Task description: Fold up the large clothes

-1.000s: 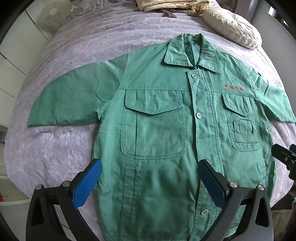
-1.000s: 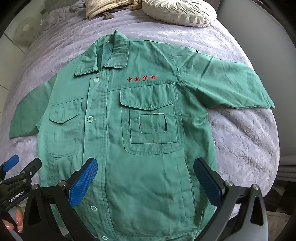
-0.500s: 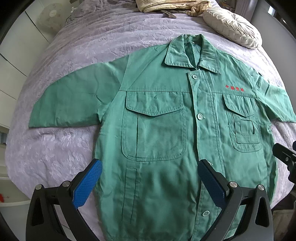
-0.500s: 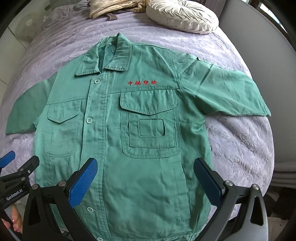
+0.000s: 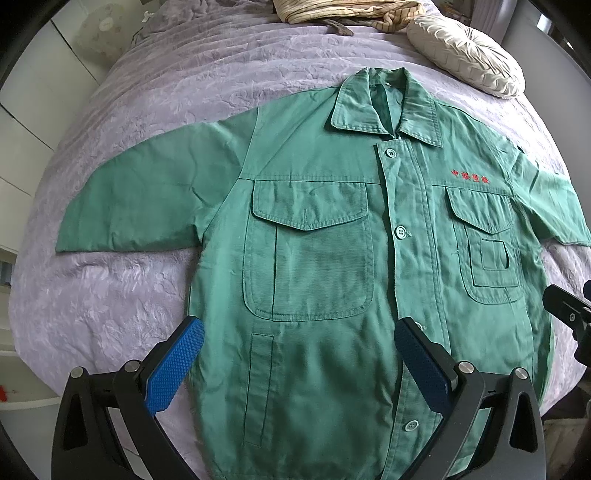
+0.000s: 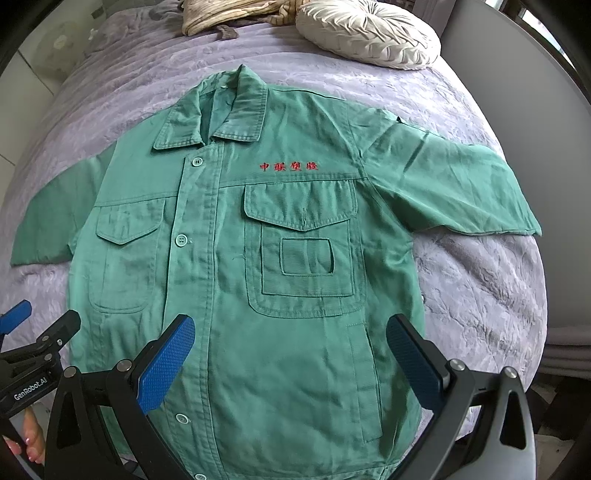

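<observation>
A wide bed under a crinkled lilac bedspread (image 5: 122, 310) fills both views, and spread flat across it, front side up and buttoned, lies the green work jacket (image 5: 317, 266), collar toward the far end, hem toward the cameras, both sleeves thrown out sideways. The left sleeve (image 5: 147, 206) lies smooth on the spread in the left wrist view; the right sleeve (image 6: 454, 192) reaches out toward the bed's edge in the right wrist view. Two flapped chest pockets sit either side of the placket, and above the one on the jacket's right-hand side of the picture runs a line of red embroidered characters (image 6: 289, 166). Up at the head of the bed, a round pleated cream cushion (image 6: 369, 31) rests beside a crumpled beige striped cloth (image 5: 347, 11), both well clear of the collar. Down front, the left gripper (image 5: 299, 365) hovers over the lower hem, its blue-padded fingers (image 5: 175, 367) spread wide, nothing between them. The right gripper (image 6: 290, 363) does the same over the other half of the hem, fingers (image 6: 166, 367) wide apart and empty. In the right wrist view the left gripper's black body shows at the lower left corner, with the person's fingertips (image 6: 27, 441) curled beneath it.
</observation>
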Tool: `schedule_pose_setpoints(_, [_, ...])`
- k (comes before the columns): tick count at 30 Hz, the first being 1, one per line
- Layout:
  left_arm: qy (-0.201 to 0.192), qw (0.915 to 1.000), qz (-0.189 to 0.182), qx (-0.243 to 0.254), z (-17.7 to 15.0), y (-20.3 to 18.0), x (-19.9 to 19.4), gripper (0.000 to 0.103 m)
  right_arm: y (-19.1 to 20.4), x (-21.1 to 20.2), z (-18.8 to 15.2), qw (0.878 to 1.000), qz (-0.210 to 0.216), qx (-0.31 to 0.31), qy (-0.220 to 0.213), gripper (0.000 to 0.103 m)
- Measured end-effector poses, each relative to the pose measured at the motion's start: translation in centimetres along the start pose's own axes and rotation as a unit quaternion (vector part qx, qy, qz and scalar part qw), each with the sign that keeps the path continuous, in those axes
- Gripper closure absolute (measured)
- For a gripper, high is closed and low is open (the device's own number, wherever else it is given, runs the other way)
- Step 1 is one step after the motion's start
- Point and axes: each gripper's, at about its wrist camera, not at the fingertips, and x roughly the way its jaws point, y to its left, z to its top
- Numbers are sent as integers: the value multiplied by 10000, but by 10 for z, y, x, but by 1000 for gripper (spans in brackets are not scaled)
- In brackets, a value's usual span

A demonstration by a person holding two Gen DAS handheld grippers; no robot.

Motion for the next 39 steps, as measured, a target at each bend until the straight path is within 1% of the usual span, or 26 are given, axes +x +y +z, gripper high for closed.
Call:
schedule_pose_setpoints(5, [27, 10000, 5, 3, 0, 0, 0, 0, 1, 0, 0, 10000, -2, -8, 12, 0])
schedule_pose_setpoints(8, [5, 9999, -141, -38, -1, 2, 1, 0, 3, 2, 0, 10000, 1, -11, 33, 0])
schedule_pose_setpoints(13, [24, 9997, -216, -70, -2, 3, 3, 0, 3, 4, 0, 10000, 6, 10, 71, 0])
schedule_pose_setpoints(16, [-96, 9988, -426, -221, -2, 10, 10, 0, 5, 9, 0, 9999, 32, 33, 142, 0])
schedule_pose_setpoints(20, [-131, 9977, -509, -438, -4, 30, 23, 0, 14, 18, -2, 9996, 98, 12, 264, 0])
schedule_pose_setpoints(22, [-291, 9962, -586, -576, -4, 43, 31, 0, 22, 24, -3, 9994, 169, 24, 303, 0])
schedule_pose_setpoints(23, [-597, 9943, -577, -665, -3, 54, 34, 0, 27, 27, -4, 9992, 210, 21, 329, 0])
schedule_pose_setpoints(24, [-673, 9935, -547, -732, -2, 64, 37, 0, 33, 30, -4, 9991, 244, 12, 348, 0])
schedule_pose_setpoints(26, [-603, 9922, -612, -906, -2, 85, 47, 0, 47, 36, -5, 9988, 335, -18, 345, 0])
schedule_pose_setpoints(27, [-703, 9905, -628, -999, -1, 98, 50, 0, 56, 39, -5, 9984, 438, -55, 363, 0])
schedule_pose_setpoints(28, [-717, 9892, -656, -1096, -1, 110, 53, 0, 64, 42, -5, 9978, 541, -83, 376, 0])
schedule_pose_setpoints(30, [-615, 9869, -709, -1314, -1, 137, 65, 0, 81, 46, -6, 9956, 852, -155, 356, 0])
schedule_pose_setpoints(31, [-685, 9844, -740, -1438, 0, 152, 69, 0, 92, 49, -6, 9942, 992, -214, 344, 0])
schedule_pose_setpoints(32, [-664, 9824, -743, -1577, 1, 168, 76, 0, 102, 51, -6, 9929, 1100, -281, 361, 0])
schedule_pose_setpoints(34, [-783, 9768, -669, -1877, 4, 203, 86, 0, 126, 58, -6, 9899, 1260, -444, 467, 0])
schedule_pose_setpoints(36, [-1032, 9683, -695, -2168, 9, 243, 92, 0, 143, 65, -7, 9880, 1299, -580, 601, 0])
schedule_pose_setpoints(39, [-1251, 9549, -734, -2591, 16, 297, 107, 0, 169, 74, -10, 9841, 1427, -792, 705, 0])
